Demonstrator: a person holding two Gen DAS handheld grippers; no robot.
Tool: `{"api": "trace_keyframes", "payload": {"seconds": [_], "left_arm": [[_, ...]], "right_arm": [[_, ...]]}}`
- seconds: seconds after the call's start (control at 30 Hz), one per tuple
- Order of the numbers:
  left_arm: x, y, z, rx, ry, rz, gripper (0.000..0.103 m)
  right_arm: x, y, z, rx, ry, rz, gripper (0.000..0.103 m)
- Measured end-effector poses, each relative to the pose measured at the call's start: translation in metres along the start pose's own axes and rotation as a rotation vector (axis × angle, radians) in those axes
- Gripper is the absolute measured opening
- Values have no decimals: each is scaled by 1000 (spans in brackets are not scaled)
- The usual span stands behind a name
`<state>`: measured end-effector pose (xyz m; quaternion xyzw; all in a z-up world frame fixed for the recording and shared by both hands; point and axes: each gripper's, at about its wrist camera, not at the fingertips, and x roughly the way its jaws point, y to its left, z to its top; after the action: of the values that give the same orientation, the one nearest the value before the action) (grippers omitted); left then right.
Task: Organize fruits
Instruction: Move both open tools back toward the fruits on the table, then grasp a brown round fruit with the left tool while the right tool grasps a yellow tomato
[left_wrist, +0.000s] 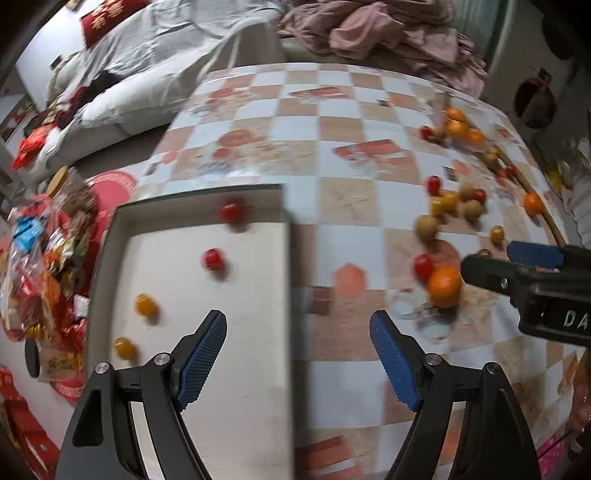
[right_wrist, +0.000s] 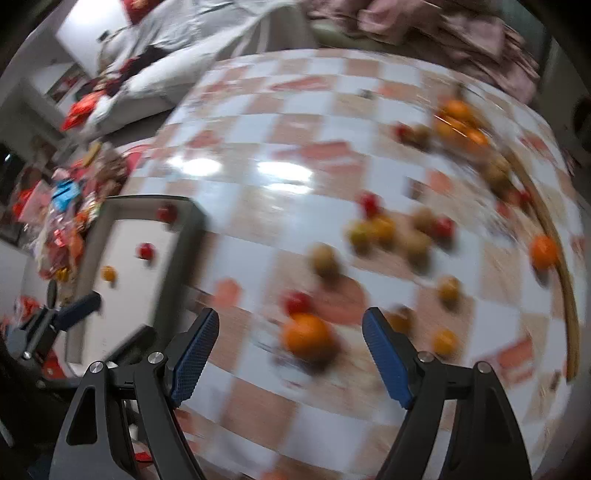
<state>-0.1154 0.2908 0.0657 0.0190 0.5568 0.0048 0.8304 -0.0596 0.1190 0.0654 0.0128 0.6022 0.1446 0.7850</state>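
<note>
A grey tray (left_wrist: 258, 369) lies on the checked tablecloth and holds two red tomatoes (left_wrist: 213, 258) and two yellow ones (left_wrist: 145, 304). My left gripper (left_wrist: 297, 354) hangs open over the tray's right edge, nothing between its blue pads. Right of the tray lie scattered fruit: an orange (left_wrist: 445, 286), red tomatoes and brownish round fruit (left_wrist: 426, 226). My right gripper (right_wrist: 290, 350) is open above the table, and the orange (right_wrist: 306, 336) shows between its fingers, below them and untouched. In the left wrist view the right gripper's fingers (left_wrist: 491, 275) show beside the orange.
More oranges (left_wrist: 458, 127) and small fruit lie far right near a wooden tray rim (right_wrist: 565, 295). A heap of snack packets (left_wrist: 48, 266) sits left of the tray. A white sofa and pink cloth lie beyond the table.
</note>
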Motion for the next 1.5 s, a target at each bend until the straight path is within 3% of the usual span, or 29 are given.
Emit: {"api": "trace_keyframes", "payload": {"seconds": [0.4,0.9,1.1,1.13,1.17,1.33,1.47,1.5], "left_arm": [[27,-50,36,35,27,-62,81],[77,-93,76,97,71,-64,81],[90,-101,79,108,94,-50,80],[90,-101,80,109,93,-51,77],[90,-102,80,112,92,-51,67],[95,-105,77,114,116,-68,50],[93,-112,76,137,113,-93,28],[91,-113,75,140,114,-102,28]], "right_arm": [[-2,-93,-37,147,35,-108,83],[18,-97,-33,99,33,-113,82],[28,-95,-29,82,38,-123,75],[29,-94,-28,78,38,-127,72],[29,-93,-28,70,33,-135,71],[31,-87,-27,32,22,-165,61],[32,-81,-28,-11,15,-200,49],[32,-81,-28,-14,12,-203,45]]}}
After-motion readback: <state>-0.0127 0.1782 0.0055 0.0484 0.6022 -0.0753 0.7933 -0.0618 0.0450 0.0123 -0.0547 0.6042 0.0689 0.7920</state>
